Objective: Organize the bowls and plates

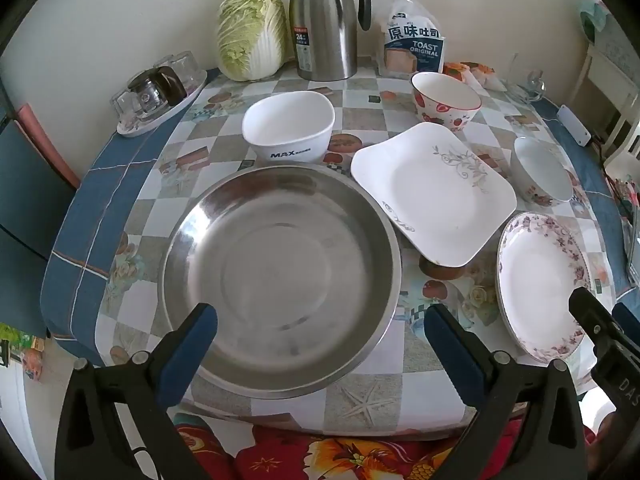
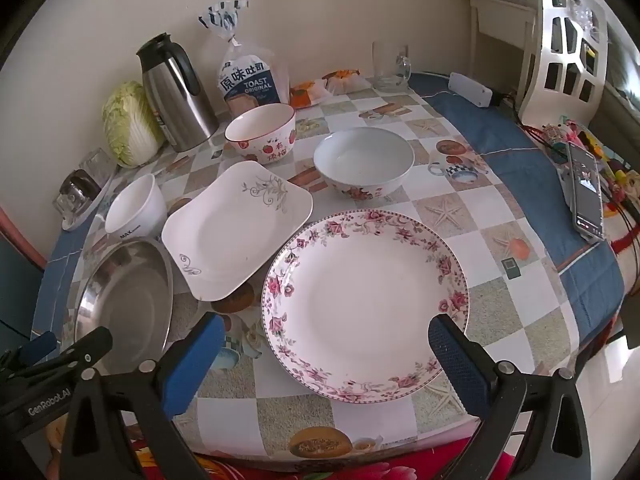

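while every dish lies single and apart on the checkered table, the sorting looks not yet begun; nothing is stacked in either view. the left gripper hangs low in the left wrist view with its blue pads spread wide and nothing between them, over the near rim of the steel basin at the centre of the frame; the right gripper is likewise spread and bare, low in the right wrist view, straddling the near edge of the flowered plate without touching it, as far as i can tell.

the square plate sits left of centre in the right wrist view, just beside the flowered plate and the basin; whether its corner overlaps either rim i cannot tell; the white bowl stands above the basin in the left wrist view, close to it; the strawberry bowl sits upper left of centre and the flower-footed bowl upper centre, well apart from each other.

by my judgement all of it is left: plates to be gathered into one pile, bowls nested into another; the wide flat plates look awkward to pinch by the rim, so a slip is the likely risk.
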### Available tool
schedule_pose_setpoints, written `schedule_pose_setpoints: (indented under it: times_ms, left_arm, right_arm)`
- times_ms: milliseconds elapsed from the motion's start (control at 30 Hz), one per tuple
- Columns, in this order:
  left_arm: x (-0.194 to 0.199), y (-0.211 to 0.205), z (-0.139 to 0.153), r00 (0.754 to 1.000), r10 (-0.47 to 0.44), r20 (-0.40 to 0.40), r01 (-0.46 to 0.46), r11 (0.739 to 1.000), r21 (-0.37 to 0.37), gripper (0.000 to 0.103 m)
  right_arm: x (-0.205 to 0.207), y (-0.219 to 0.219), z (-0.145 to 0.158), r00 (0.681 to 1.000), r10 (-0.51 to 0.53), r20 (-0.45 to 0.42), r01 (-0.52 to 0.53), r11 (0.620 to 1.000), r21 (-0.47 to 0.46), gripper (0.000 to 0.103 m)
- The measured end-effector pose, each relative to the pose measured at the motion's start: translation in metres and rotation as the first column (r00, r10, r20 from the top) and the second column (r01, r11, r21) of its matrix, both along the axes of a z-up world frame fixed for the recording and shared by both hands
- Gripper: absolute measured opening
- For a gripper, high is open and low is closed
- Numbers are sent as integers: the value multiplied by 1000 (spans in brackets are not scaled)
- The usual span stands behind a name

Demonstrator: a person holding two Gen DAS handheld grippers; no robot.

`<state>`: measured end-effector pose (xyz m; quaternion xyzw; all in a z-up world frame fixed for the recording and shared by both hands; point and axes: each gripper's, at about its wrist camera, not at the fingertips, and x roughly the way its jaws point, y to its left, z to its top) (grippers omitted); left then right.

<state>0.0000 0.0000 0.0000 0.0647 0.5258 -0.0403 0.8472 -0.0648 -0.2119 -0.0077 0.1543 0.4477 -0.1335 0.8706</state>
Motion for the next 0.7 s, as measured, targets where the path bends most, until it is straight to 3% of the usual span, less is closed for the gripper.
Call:
schedule_pose_setpoints:
  times_ms: [700]
  left_arm:
    - [-1,0,0,1000,0,2,0,1000,1,103]
  right_arm:
    - [0,1,0,1000,-1,0,1,1000,-1,103]
